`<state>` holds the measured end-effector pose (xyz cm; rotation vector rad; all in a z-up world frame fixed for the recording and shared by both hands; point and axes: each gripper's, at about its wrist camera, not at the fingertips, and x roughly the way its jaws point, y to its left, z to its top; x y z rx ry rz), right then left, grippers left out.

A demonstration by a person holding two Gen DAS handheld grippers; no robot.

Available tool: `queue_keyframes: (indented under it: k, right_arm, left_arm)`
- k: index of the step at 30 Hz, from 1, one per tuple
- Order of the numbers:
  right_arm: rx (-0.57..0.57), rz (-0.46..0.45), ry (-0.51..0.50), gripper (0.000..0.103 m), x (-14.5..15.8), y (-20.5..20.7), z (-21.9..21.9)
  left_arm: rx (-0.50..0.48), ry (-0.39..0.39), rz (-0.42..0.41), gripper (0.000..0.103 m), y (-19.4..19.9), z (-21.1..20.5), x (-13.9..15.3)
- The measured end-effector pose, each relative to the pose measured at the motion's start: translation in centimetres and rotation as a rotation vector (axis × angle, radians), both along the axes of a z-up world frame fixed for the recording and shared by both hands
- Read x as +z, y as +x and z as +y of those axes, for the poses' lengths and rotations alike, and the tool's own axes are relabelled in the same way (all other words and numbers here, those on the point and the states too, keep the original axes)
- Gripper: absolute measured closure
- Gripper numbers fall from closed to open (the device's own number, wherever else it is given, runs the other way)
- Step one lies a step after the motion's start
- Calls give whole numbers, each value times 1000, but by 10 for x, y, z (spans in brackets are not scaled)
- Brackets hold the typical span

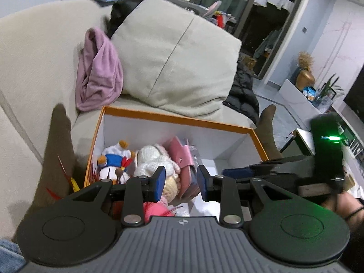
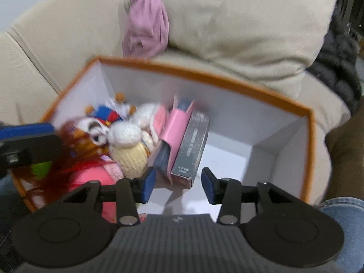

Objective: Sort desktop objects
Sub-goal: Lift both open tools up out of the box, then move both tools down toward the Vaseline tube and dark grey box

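Showing only rightward: grey box (image 2: 192, 145).

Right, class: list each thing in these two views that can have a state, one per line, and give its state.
left gripper: open, empty, above the box
right gripper: open, empty, above the box
orange box: lidless, part filled
pink wallet: standing on edge, flap raised
grey carton: closed, leaning against the wallet
knitted doll: lying among the toys
purple cloth: crumpled on the sofa

Your orange-rimmed white box (image 2: 227, 79) holds plush toys (image 2: 127, 141) heaped at its left; a pink wallet (image 2: 176, 132) and grey box (image 2: 193, 143) lean beside them.
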<state>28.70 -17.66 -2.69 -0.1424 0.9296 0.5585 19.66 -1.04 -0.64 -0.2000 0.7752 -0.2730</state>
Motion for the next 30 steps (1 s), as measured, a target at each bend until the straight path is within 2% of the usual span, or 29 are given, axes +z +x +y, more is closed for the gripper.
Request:
queue_keyframes:
  k: [3,8,12,17,19,20,21,24,28,30]
  right_arm:
    - [-23,-106,94,50,19,-32,-25]
    - [-73,-255,206,47,33,-88,-69]
    - [-160,-277,233,43,27,-122,-101]
    - [-226,-233,229,43,7,-158,-128]
    - [-220,-210,209,43,-3,-168,-134]
    - [-211,-192,198,43,-9,-170,-137]
    - [-201,-174,187,43,-14,-172,-139]
    - [-204,-138,148,43,-28,-178,-146]
    - [-226,-120,148,41,-37,-180,-152]
    - [-217,-122,139,39,-37,-179,-152]
  left_arm:
    - [-53,66,-65,69,-14,-17,13]
    - [-157,90,-118,69,-48,-43,36]
    - [-213,115,-109,69,-82,-55,37]
    - [-199,125,-30,67,-109,-58,13]
    - [-175,126,25,62,-112,-55,-1]
    - [-166,125,57,48,-112,-52,-9]
    - [-157,117,89,41,-114,-51,-17]
    - [-126,60,189,41,-115,-41,-46]
    - [-15,82,269,39,-112,-36,-83]
    - [13,70,313,29,-110,-34,-96]
